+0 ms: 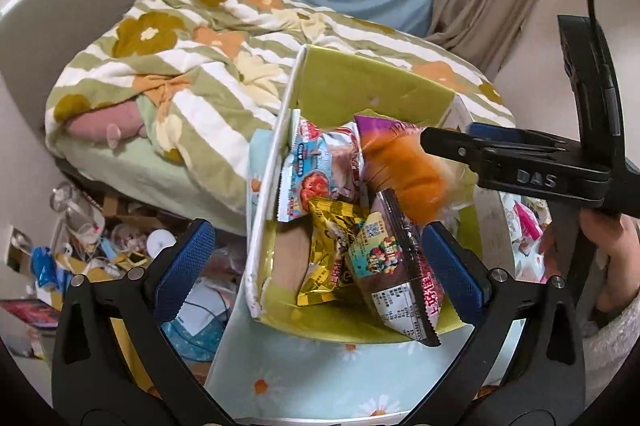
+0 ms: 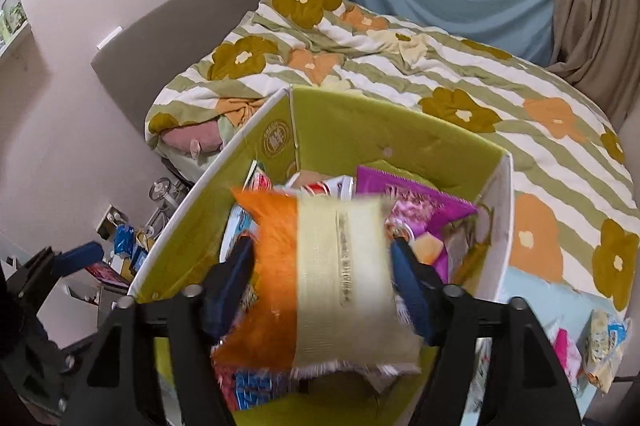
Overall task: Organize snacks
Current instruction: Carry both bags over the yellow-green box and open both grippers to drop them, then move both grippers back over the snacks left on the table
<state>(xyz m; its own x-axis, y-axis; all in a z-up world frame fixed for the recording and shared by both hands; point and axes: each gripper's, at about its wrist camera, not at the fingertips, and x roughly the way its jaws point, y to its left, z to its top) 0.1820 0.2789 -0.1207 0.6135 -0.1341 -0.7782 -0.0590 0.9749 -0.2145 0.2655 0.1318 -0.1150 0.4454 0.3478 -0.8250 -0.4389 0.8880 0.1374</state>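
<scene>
Lengthwise, orange packet (image 2: 320, 278) points into green box (image 2: 360, 130).

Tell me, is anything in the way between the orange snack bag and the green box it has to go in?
Nothing visible blocks it. The orange snack bag sits between the right gripper fingers, right above the open green box. Below it lie only other snacks, like the purple packet, so it would land on top of them.

Snack packets (image 1: 352, 226) in box (image 1: 276, 162), apparently before bed (image 1: 192, 66)
</scene>
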